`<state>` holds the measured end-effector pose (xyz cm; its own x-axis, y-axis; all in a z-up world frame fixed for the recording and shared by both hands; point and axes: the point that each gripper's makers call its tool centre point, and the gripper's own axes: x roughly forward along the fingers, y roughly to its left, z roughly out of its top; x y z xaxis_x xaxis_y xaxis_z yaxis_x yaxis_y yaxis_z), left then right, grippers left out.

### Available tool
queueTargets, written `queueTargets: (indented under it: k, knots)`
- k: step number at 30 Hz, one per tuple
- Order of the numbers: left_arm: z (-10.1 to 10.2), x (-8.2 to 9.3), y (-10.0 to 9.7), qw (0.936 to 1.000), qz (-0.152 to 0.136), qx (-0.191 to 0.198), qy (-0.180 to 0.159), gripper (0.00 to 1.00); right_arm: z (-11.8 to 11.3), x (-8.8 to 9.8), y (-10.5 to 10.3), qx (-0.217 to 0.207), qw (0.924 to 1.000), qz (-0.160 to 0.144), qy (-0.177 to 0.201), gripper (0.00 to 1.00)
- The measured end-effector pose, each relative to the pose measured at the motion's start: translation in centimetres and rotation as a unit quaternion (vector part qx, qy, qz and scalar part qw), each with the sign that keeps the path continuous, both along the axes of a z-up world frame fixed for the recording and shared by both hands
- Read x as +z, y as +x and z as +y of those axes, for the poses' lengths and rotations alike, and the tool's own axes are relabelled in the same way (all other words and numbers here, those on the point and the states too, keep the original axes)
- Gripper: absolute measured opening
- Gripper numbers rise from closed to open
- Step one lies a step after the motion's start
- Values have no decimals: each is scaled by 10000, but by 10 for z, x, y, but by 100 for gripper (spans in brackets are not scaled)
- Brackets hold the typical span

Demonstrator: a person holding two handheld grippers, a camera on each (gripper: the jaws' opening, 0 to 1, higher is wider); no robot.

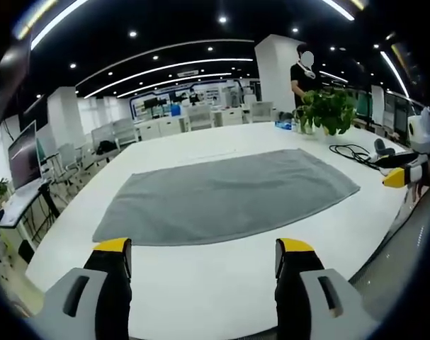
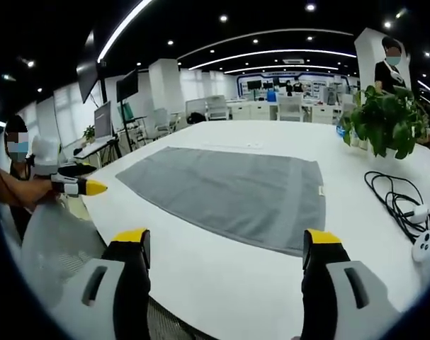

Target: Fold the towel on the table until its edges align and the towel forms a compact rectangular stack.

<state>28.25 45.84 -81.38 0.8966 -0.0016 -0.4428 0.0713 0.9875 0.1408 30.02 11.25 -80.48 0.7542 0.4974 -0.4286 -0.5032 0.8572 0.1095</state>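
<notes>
Lying flat and unfolded, the grey rectangular cloth towel [image 1: 225,195] [image 2: 232,191] occupies the middle of the white glossy desk [image 1: 222,283] [image 2: 229,276]. Left tool [image 1: 202,256] and right tool [image 2: 227,248] hover at the near edge, jaws wide apart, holding nothing. Beyond: leafy green potted plant [image 1: 326,110] [image 2: 383,122], coiled black cable [image 2: 393,198], open-plan office with strip ceiling lights.

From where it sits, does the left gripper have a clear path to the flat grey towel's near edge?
Probably yes: the left gripper is open, with bare white table before the flat grey towel.
</notes>
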Motion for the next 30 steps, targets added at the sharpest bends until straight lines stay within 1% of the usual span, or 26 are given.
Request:
queueTargets:
  k: [1,3,6,7,9,11,12,14,15,16,18,20,23,26,30]
  knots:
    - [-4,4,2,10000,-37,-43,-43,84,-2,2,0,-13,10000,-17,-13,90]
    - [-15,9,3,9999,-30,-161,-24,82,-8,4,2,-42,10000,-50,-22,90]
    - [-31,12,12,9984,-76,-539,148,81,-19,9,7,-94,9999,-114,-48,90]
    - [-35,14,13,9981,-90,-595,132,81,-22,11,9,-104,9998,-133,-56,90]
    - [-50,24,16,9973,-179,-700,88,80,-29,14,13,-113,9998,-164,-78,89]
    - [-56,26,19,9969,-203,-766,27,80,-33,21,15,-96,9997,-206,-68,89]
    - [-65,30,21,9963,-215,-833,14,80,-35,23,17,-95,9996,-249,-67,89]
    - [-76,32,24,9942,-246,-1046,81,80,-41,26,21,-91,9995,-291,-72,89]
    - [-80,31,25,9935,-207,-1114,74,80,-43,27,23,-87,9995,-304,-77,89]
    - [-87,34,26,9926,-200,-1195,64,80,-45,29,24,-83,9994,-321,-84,88]
    - [-96,38,28,9912,-218,-1300,101,80,-51,33,27,-78,9992,-379,-92,88]
    - [-107,42,30,9897,-201,-1417,76,80,-58,34,32,-78,9991,-399,-116,87]
    - [-124,47,35,9869,-196,-1599,40,81,-67,41,37,-80,9989,-454,-130,86]
    - [-135,52,38,9849,-203,-1721,-5,81,-78,45,44,-129,9985,-501,-167,85]
    - [-154,59,43,9808,-213,-1936,-47,81,-88,56,49,-203,9980,-581,-150,85]
